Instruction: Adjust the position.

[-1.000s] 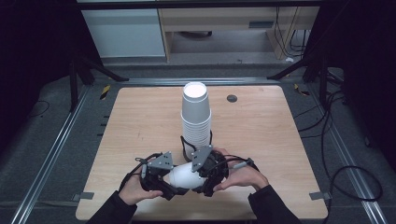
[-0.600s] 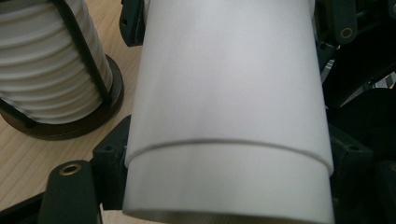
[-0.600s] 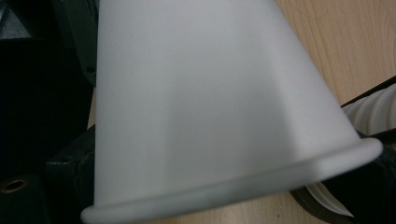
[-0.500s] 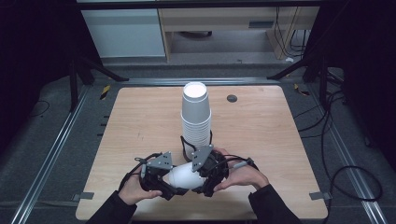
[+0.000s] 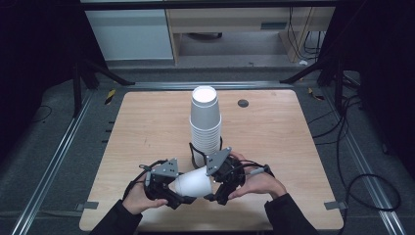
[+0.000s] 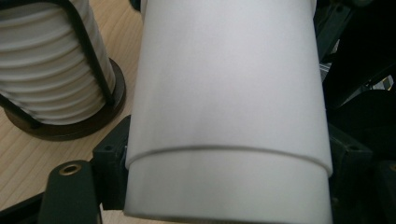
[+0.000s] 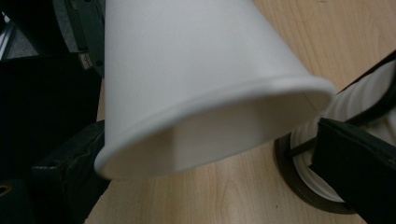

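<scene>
Nothing has moved since a second ago. Near the table's [image 5: 147, 122] front edge, my left gripper [image 5: 171, 188] and right gripper [image 5: 220, 183] both pinch the white cup [image 5: 193, 182], just before the cup stack [image 5: 205, 122].

Both forearms enter from bottom edge, dark sleeves, converging toward middle near table front. Left hand [image 5: 139, 198] wraps left gripper [image 5: 180, 192], pointing right and slightly up. Right hand [image 5: 257, 183] wraps right gripper [image 5: 211, 182], pointing left. Grippers meet tip to tip, both clamped on cup [image 5: 193, 182], held sideways between them.
</scene>
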The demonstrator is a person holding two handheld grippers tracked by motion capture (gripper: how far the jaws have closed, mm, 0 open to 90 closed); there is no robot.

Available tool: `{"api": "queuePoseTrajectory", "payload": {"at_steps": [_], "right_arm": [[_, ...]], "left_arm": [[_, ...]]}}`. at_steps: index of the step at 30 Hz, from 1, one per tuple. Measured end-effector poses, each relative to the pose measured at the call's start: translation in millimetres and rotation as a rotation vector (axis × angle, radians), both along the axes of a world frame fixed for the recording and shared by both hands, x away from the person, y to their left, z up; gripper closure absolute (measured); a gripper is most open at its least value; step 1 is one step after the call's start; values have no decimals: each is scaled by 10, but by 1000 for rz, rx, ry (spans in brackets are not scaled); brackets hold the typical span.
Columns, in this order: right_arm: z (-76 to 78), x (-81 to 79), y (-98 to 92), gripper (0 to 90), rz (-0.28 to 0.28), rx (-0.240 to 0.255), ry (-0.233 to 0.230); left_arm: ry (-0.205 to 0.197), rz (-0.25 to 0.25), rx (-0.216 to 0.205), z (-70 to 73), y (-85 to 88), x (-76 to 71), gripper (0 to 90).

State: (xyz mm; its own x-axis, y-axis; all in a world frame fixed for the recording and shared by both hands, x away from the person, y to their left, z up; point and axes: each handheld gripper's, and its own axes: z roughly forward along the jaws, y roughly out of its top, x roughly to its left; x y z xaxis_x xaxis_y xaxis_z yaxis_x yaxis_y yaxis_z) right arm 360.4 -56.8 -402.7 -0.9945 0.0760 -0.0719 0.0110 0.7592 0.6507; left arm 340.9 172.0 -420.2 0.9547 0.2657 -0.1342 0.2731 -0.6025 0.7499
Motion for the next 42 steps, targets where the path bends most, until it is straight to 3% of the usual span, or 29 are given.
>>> {"api": "queuePoseTrajectory", "payload": {"at_steps": [8,10,13,14,17,18,22,26,28,42], "right_arm": [[109,-6,-205,23,-38,82,6],[127,-15,-313,26,-62,129,15],[124,-22,-384,26,-90,147,18],[114,-28,-453,26,-114,168,19],[104,-38,-520,29,-139,198,24],[91,-48,-579,30,-157,230,37],[58,-80,-658,30,-179,295,63],[32,-99,-673,30,-179,325,82],[1,-107,-663,30,-166,368,118],[-102,-105,-523,30,-129,410,191]], "left_arm": [[-12,18,-21,13,58,15,218],[-11,26,-38,18,81,22,219],[-15,30,-50,25,103,28,218],[-17,35,-79,34,122,29,218],[-27,41,-101,50,140,28,218],[-38,49,-128,67,156,26,218],[-57,47,-165,88,156,13,218],[-59,27,-184,82,109,-1,218],[-62,16,-187,73,65,-16,217],[-59,-31,-188,13,-125,-71,218]]}}
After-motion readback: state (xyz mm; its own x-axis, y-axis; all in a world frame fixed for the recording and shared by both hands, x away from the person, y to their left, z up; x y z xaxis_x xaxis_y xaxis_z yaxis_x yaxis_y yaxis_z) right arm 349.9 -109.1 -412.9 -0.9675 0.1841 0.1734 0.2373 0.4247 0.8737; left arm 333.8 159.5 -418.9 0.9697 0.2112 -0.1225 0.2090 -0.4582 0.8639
